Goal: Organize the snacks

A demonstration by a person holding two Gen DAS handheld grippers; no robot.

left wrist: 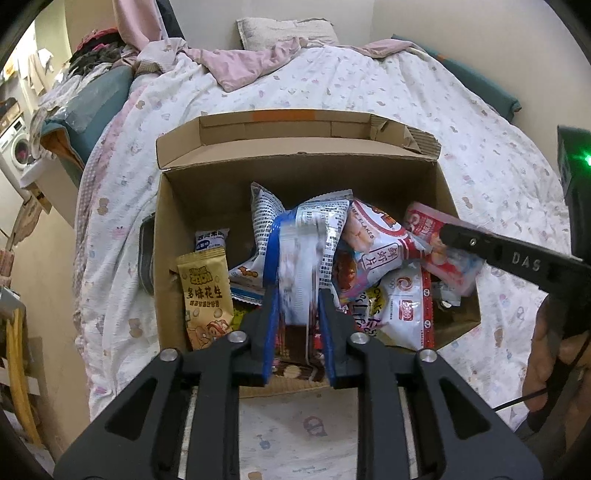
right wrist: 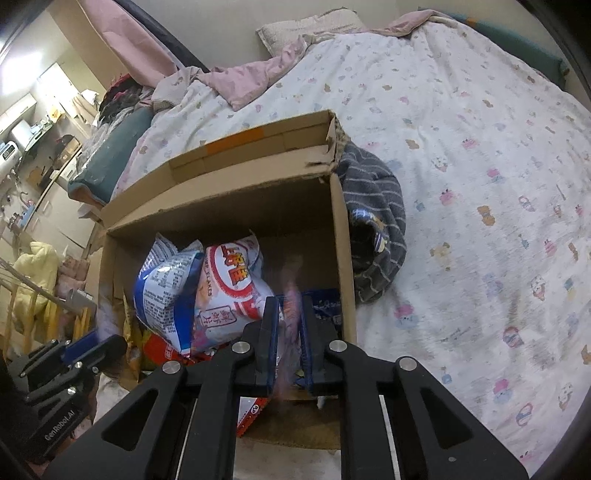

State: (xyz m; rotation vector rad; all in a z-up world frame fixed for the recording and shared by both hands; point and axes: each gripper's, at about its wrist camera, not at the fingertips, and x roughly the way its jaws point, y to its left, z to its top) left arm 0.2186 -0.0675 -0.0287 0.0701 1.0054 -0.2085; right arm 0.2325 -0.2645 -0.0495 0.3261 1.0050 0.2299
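An open cardboard box (left wrist: 177,229) stands on a bed and holds several snack packets. My left gripper (left wrist: 295,295) is shut on a blue-and-white snack bag (left wrist: 299,258) and holds it over the box. A yellow peanut packet (left wrist: 205,295) leans at the box's left. A red-and-white shrimp flakes bag (left wrist: 373,251) lies in the middle. My right gripper (right wrist: 290,306) is shut on a pink snack packet (right wrist: 291,291), blurred, inside the box's right side (right wrist: 343,240). The right gripper also shows in the left wrist view (left wrist: 448,232), on the pink packet (left wrist: 436,254).
The bed has a white patterned quilt (right wrist: 480,184) with pink bedding (left wrist: 251,59) and a pillow (left wrist: 288,31) at the head. A grey striped garment (right wrist: 376,221) lies against the box's right side. A washing machine (left wrist: 14,151) and clutter stand at far left.
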